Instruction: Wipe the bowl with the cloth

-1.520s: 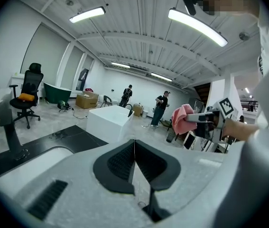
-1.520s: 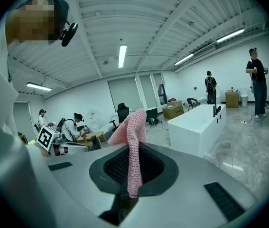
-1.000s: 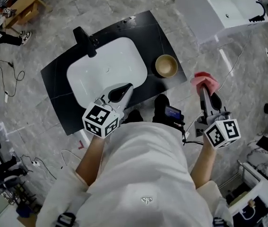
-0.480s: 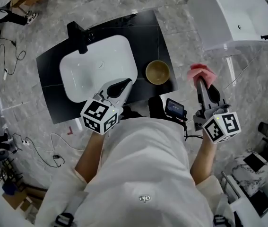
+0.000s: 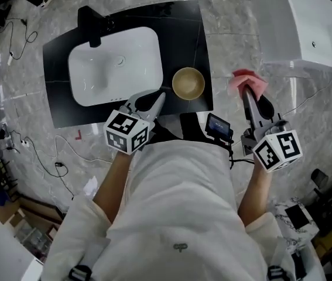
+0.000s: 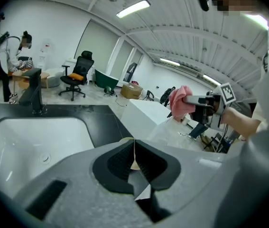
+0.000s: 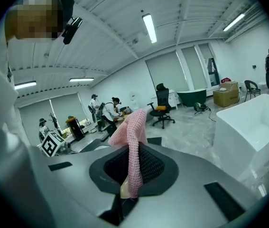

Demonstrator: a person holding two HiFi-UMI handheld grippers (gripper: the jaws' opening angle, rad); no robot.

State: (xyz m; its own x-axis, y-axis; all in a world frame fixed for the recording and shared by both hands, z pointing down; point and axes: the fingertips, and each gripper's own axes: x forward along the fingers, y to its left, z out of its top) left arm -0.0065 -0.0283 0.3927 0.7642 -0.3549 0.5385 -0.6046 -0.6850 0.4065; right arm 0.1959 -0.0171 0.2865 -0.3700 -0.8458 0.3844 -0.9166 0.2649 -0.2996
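bowl (image 5: 188, 83): tan, round, upright, empty; on the black bench (image 5: 57, 98) just ahead of the left gripper (image 5: 160, 95) jaws.
cloth (image 5: 249, 81): pink knit, bunched, pinched between the right gripper (image 5: 246, 90) jaws.

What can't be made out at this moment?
Bowl: in the left gripper view, hidden behind the left gripper; in the right gripper view, behind the cloth and the right gripper.
Bowl's inside, clean or dirty: head view, too small.
Right gripper's jaw tips: head view, covered by the cloth.
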